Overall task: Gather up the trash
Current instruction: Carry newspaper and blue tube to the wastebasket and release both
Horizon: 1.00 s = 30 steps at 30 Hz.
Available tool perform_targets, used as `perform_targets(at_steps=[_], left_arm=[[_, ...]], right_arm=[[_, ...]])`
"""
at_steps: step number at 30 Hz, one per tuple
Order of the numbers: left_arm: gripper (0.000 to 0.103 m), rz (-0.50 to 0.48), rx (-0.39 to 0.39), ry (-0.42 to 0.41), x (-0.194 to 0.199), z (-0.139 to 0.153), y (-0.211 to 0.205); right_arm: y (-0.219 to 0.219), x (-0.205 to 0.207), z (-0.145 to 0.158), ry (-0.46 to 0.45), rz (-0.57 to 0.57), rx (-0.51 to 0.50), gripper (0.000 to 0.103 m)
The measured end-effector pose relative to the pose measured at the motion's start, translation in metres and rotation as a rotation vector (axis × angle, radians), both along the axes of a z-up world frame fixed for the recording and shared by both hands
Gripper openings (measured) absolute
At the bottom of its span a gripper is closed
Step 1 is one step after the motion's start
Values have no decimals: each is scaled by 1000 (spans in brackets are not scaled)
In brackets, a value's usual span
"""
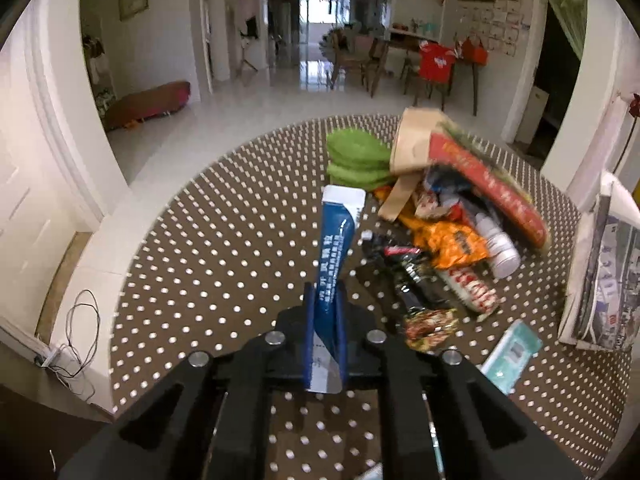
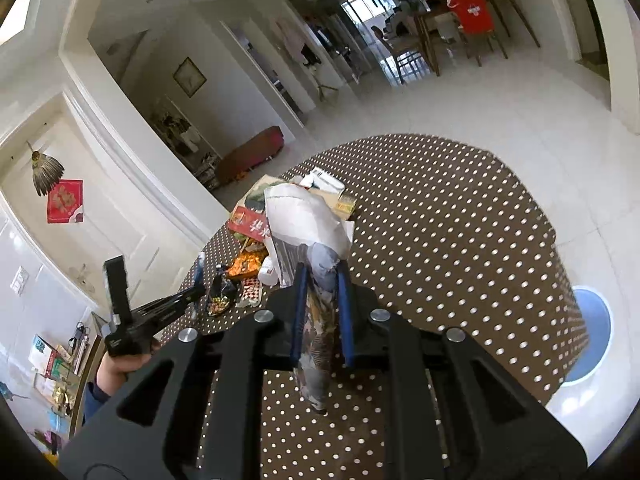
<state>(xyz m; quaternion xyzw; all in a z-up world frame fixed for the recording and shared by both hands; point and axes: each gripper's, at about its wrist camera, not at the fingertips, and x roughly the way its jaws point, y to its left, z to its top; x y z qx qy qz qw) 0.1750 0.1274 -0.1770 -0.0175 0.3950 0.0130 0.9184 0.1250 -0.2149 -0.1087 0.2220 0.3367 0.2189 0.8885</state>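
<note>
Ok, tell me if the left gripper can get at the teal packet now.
Probably not yet: the left gripper is shut on the blue tube. The teal packet lies uncovered beside it.

Bench cloth (image 1: 208, 264) is brown with white polka dots. The tube (image 1: 335, 240) is dark blue with a white end and white lettering. Orange wrapper (image 1: 448, 240), green mats (image 1: 356, 156), red-and-tan paper bag (image 1: 480, 176), teal packet (image 1: 512, 348), black tools with blue pads (image 1: 307, 320).
</note>
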Motion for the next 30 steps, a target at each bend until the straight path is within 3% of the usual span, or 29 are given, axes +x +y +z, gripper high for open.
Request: perform_targets(at_steps=[6, 12, 23, 30], left_arm=[[9, -19, -30, -120, -27, 41, -35], [9, -139, -92, -182, -29, 64, -104], [9, -384, -230, -181, -8, 72, -248], [9, -485, -264, -134, 0, 62, -318]], right_arm=[[-23, -7, 14, -35, -47, -10, 14], [-57, -19, 34, -80, -120, -37, 14], [-170, -53, 59, -126, -360, -91, 14], [-241, -63, 28, -51, -504, -150, 14]])
